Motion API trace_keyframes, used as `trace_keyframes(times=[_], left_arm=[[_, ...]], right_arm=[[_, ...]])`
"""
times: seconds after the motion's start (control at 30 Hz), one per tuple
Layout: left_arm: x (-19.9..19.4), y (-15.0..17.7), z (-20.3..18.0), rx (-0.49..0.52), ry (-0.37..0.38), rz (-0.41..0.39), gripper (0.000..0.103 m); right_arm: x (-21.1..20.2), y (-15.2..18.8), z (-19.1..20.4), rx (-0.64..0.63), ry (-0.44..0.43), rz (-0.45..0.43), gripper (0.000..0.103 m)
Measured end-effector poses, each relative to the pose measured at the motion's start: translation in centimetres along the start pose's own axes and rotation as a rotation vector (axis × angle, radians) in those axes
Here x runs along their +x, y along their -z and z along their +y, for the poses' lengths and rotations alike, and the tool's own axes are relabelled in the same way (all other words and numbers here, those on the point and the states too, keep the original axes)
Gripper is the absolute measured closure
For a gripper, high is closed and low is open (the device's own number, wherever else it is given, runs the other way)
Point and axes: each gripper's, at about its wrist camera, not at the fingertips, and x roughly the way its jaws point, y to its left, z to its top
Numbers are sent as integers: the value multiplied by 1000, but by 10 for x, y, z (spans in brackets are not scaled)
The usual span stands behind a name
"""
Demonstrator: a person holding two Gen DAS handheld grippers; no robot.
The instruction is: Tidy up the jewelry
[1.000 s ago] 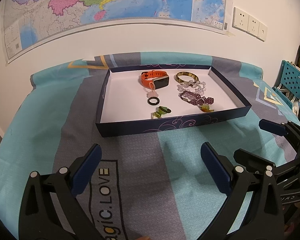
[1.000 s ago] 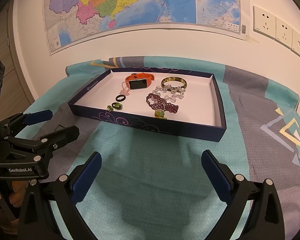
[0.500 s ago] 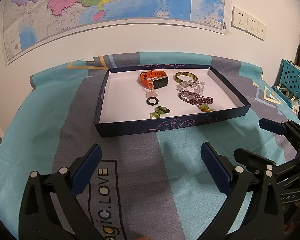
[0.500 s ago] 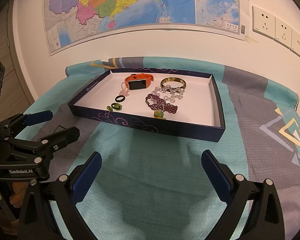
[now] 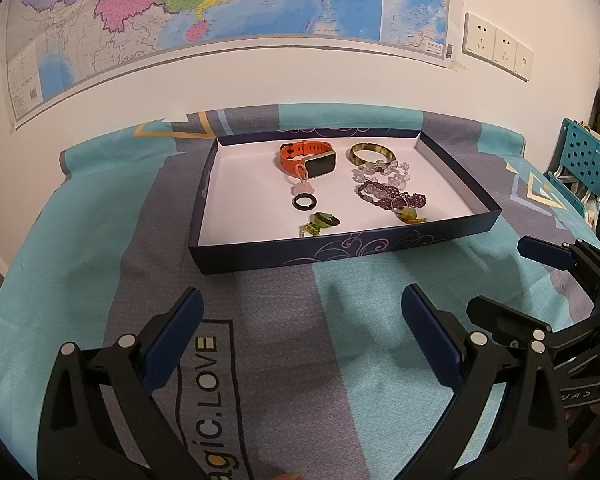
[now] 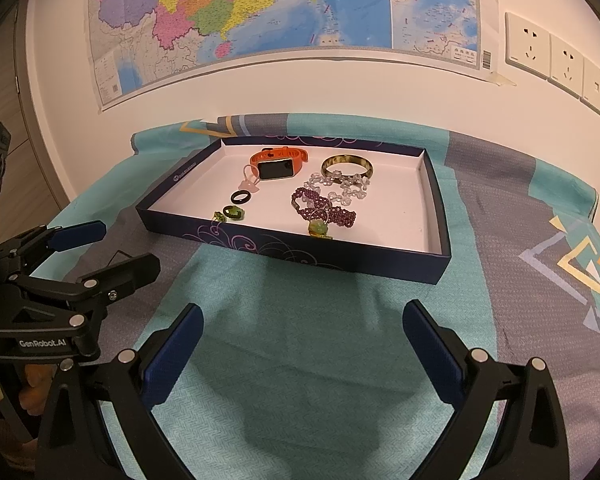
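Nearest the cameras, the left gripper (image 5: 300, 340) and the right gripper (image 6: 302, 350) both hang over the patterned cloth (image 6: 308, 344) with their blue pads spread wide apart and nothing between them. In each wrist view the other tool shows at the edge, also open.

Just beyond them lies the shallow dark box tray (image 5: 340, 250), its near wall facing the grippers. All the jewelry sits inside it, crowded toward the middle and far end: a small green piece (image 5: 320, 224) nearest, a black ring (image 5: 305, 203) behind it, a purple bead bracelet (image 5: 392, 200) to the right with a green-and-amber stone (image 6: 319, 228) touching it, then clear crystal beads (image 6: 342, 188), an orange watch (image 5: 310, 159) and a brown bangle (image 5: 371, 154) farthest back.

The bead strands overlap and touch the bangle, so lifting one would likely drag its neighbours. The ring and green piece look small and flat against the tray floor; wide pads may slip off them or nudge them away. A low approach could catch the near wall and shove the light tray across the cloth.

Behind everything, a map (image 6: 284, 12) hangs on the wall.
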Motion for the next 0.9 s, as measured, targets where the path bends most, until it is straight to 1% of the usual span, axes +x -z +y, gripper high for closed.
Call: trace_keyframes(times=[0.8, 0.9], left_arm=[[1, -1, 1, -7, 0, 9, 5], [1, -1, 3, -16, 2, -1, 6]], right_arm=[[-1, 0, 0, -2, 1, -3, 7], [0, 0, 0, -2, 2, -3, 7]])
